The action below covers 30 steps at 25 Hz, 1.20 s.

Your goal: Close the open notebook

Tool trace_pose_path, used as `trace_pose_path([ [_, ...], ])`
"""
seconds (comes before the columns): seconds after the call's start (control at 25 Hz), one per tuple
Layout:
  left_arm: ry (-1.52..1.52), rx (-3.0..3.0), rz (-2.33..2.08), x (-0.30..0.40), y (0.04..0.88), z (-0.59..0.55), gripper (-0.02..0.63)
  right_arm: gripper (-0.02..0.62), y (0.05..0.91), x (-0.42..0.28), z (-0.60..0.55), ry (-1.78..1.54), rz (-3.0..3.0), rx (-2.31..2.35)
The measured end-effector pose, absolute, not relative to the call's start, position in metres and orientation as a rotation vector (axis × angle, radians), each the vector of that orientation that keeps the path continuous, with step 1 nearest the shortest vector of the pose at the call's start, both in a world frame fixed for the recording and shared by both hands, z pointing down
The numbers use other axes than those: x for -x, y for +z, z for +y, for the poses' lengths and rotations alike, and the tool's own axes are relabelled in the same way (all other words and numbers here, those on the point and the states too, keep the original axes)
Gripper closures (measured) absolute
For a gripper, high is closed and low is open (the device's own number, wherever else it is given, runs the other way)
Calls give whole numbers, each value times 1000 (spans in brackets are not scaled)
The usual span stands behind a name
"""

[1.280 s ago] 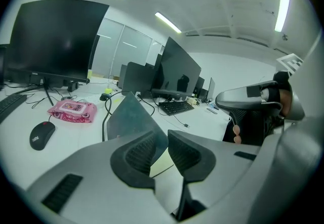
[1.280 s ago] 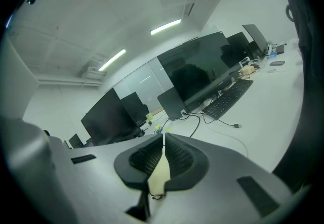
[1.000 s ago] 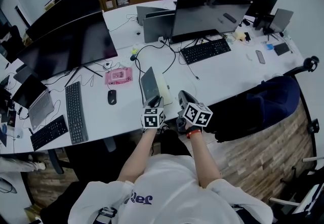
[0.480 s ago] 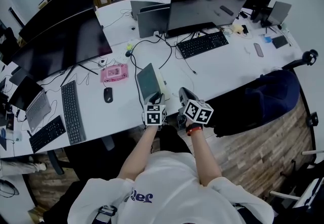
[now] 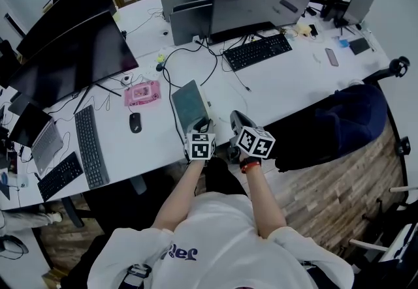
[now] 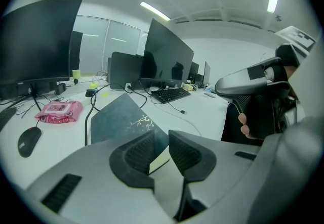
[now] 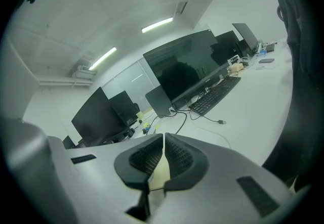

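The notebook (image 5: 189, 104) lies near the white desk's front edge, its dark cover angled over cream pages (image 5: 208, 109). In the left gripper view the cover (image 6: 124, 119) bears a small gold flower print, and a cream page corner (image 6: 161, 160) shows beyond the gap. My left gripper (image 5: 199, 128) sits at the notebook's near edge, its pads (image 6: 137, 153) a little apart and nothing pressed between them. My right gripper (image 5: 234, 118) hovers just right of the notebook. Its jaws (image 7: 163, 154) are nearly touching, with a cream surface visible behind the slit.
A mouse (image 5: 134, 122), a pink packet (image 5: 142, 93) and a keyboard (image 5: 89, 145) lie left of the notebook. A black cable (image 5: 171, 66) runs behind it towards the monitors (image 5: 261, 7). Another keyboard (image 5: 257, 51) is farther back. A chair draped in a dark jacket (image 5: 333, 126) stands on the right.
Both grippers have sunk slightly and edged closer to the notebook. The notebook's cover looks about the same.
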<state>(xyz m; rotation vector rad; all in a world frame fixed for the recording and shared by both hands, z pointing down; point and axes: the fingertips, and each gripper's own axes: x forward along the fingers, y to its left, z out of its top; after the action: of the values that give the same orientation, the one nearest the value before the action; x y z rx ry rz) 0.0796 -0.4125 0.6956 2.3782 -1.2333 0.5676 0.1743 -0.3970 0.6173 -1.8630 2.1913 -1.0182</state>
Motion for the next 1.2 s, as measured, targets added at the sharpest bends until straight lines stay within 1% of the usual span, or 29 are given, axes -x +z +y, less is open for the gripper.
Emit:
trace_pose_path([
  [0.76, 745, -2362, -1163, -105, 744, -420, 500, 574, 639, -199, -405, -1078, 2129, 1907],
  [1.04, 764, -2281, -1123, -112, 767, -423, 495, 574, 641, -213, -407, -1071, 2105, 1934],
  [1.08, 765, -2272, -1138, -110, 768, -425, 497, 574, 641, -214, -408, -1072, 2103, 1936],
  [1.12, 765, -2262, -1153, -108, 769, -426, 531, 574, 641, -215, -408, -1070, 2105, 1933],
  [1.2, 763, -2251, -1159, -107, 771, -429, 549, 574, 641, -215, -410, -1067, 2110, 1924],
])
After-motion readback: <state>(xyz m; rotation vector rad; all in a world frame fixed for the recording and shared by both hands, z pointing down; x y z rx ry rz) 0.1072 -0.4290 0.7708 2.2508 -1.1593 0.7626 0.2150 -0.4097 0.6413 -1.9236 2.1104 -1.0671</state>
